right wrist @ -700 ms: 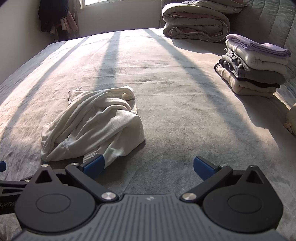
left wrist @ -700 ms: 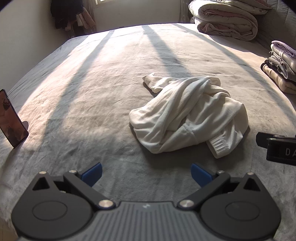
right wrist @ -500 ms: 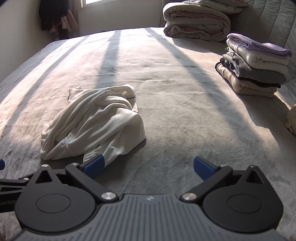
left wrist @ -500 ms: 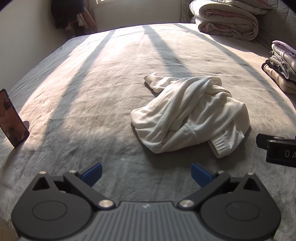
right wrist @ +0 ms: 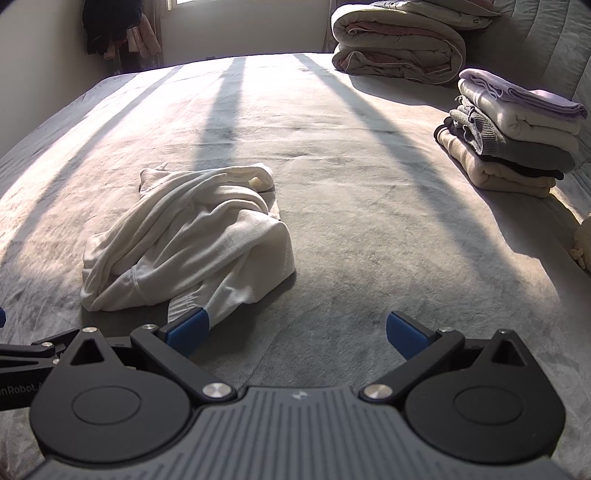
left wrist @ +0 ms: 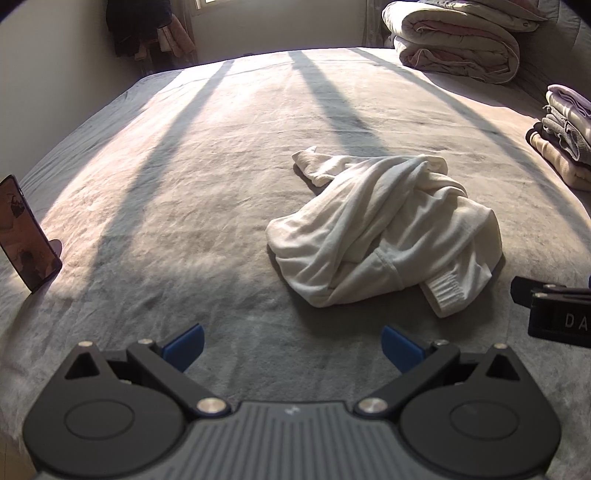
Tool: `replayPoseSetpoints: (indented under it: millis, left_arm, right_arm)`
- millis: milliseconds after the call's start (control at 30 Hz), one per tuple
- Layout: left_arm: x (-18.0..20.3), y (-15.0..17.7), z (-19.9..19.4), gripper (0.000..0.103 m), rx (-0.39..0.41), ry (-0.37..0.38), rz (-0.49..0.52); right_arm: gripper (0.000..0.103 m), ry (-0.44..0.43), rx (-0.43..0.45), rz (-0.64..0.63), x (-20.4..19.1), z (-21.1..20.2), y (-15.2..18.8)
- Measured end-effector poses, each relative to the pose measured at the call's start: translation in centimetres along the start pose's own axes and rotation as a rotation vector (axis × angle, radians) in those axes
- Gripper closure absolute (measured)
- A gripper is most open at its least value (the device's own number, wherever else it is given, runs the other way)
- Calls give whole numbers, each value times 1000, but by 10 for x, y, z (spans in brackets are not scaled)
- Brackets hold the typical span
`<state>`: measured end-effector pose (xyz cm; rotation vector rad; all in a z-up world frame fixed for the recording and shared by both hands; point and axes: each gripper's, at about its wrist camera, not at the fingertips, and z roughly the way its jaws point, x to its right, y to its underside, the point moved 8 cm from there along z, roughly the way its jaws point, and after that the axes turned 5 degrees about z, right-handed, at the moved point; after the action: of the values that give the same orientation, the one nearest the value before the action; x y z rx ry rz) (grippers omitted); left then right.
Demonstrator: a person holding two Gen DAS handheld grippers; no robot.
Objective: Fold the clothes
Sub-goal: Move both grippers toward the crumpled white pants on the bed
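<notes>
A crumpled cream-white garment point(left wrist: 384, 225) lies bunched on the grey bed cover point(left wrist: 207, 177), a ribbed cuff at its near right end. My left gripper point(left wrist: 291, 349) hovers open over bare cover, short of the garment and to its left. In the right wrist view the same garment point(right wrist: 188, 236) lies ahead on the left. My right gripper point(right wrist: 297, 332) is open with nothing between its fingers; its left blue pad point(right wrist: 188, 330) stands just in front of the garment's near hem. The right gripper's black body point(left wrist: 554, 310) shows at the right edge of the left wrist view.
A stack of folded clothes point(right wrist: 513, 133) sits at the right side of the bed, and rolled quilts point(right wrist: 399, 40) lie at the far right corner. A phone point(left wrist: 24, 232) stands propped at the left edge. Dark clothes point(right wrist: 110, 26) hang in the far left corner.
Both grippers have crept slightly forward toward the garment. Their jaws stay wide open and the garment has not moved.
</notes>
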<state>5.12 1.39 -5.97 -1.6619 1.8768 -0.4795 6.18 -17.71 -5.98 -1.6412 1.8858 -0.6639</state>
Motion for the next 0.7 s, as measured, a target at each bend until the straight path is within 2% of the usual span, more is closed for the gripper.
replayPoseSetpoints:
  millis: [533, 700]
  left_arm:
    - [-10, 2, 11, 1, 3, -8, -20]
    - [-24, 8, 44, 1, -29, -105, 6]
  right_arm:
    - [0, 17, 6, -31, -4, 3, 2]
    - [0, 48, -8, -130, -17, 19, 9]
